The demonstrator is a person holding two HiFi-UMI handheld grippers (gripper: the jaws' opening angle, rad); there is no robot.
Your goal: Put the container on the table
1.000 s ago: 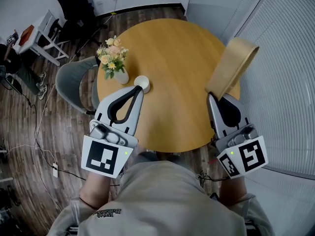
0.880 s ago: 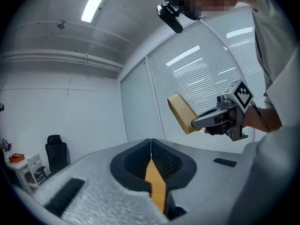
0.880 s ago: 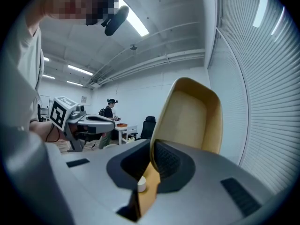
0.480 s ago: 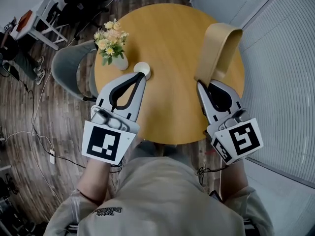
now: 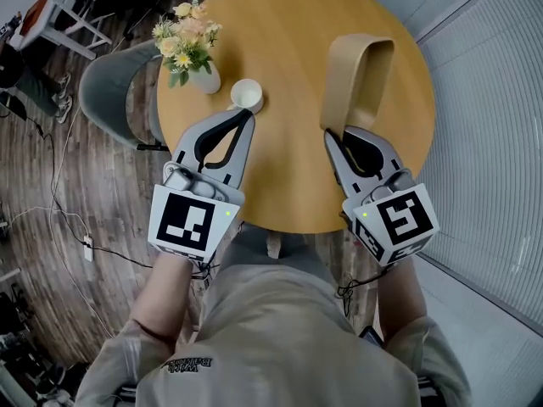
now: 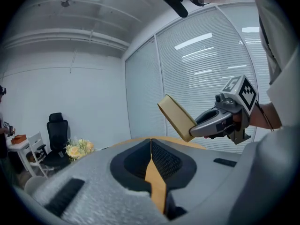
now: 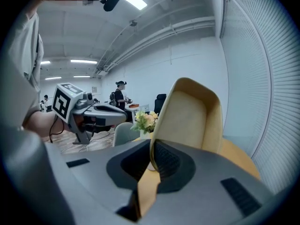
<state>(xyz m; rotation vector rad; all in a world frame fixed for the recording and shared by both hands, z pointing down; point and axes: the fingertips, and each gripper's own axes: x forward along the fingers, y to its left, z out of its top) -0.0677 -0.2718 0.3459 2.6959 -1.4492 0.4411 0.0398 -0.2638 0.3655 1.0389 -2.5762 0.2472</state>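
Right gripper view: the right gripper has its jaws clamped on the thin wall of the tan container, with the rim pinched between the pads.
Container: open-topped with rounded corners. It tilts up and away from the jaws over the right half of the round wooden table. Whether any edge touches the tabletop cannot be told.
Left gripper: jaws pressed together with nothing between them, its tips just beside the white cup.
White cup: upright on the table's left part, near the vase of flowers.
Vase of flowers: stands by the table's left edge.
Grey chair: drawn up to the table's left side.
Window blinds: run along the right of the table.
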